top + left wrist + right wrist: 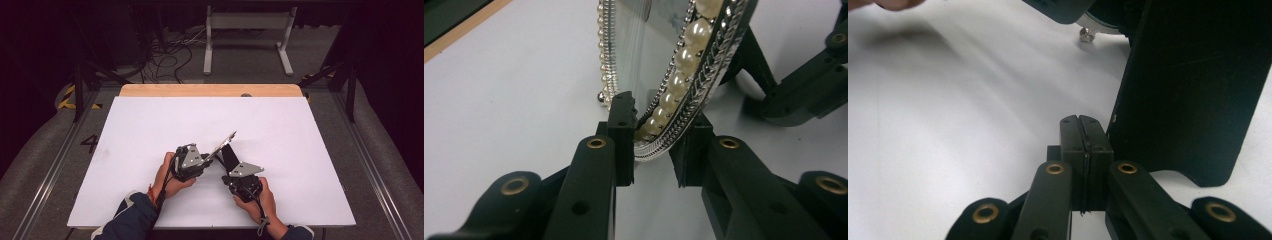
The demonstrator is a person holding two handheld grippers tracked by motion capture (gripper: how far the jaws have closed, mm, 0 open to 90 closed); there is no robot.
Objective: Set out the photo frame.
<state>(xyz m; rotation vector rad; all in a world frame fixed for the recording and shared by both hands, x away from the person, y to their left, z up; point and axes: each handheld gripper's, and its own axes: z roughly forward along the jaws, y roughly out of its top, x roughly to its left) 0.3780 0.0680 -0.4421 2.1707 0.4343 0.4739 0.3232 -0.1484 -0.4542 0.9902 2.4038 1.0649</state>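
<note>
A silver picture frame (226, 140) with a pearl border stands tilted on the white table top (150, 120), near the middle front. My left gripper (209, 158) comes at it from the left. In the left gripper view its jaws (656, 135) are shut on the lower edge of the pearl frame (684, 65), one pad on each face. My right gripper (231, 161) points up at the frame's black back stand (229, 152). In the right gripper view those jaws (1083, 130) are shut with nothing between them, just left of the black stand (1193, 85).
A wooden strip (210, 90) runs along the table's far edge. Beyond it on the floor stand a white metal support (247, 30) and loose cables (170, 55). Metal rails (370, 175) flank the table.
</note>
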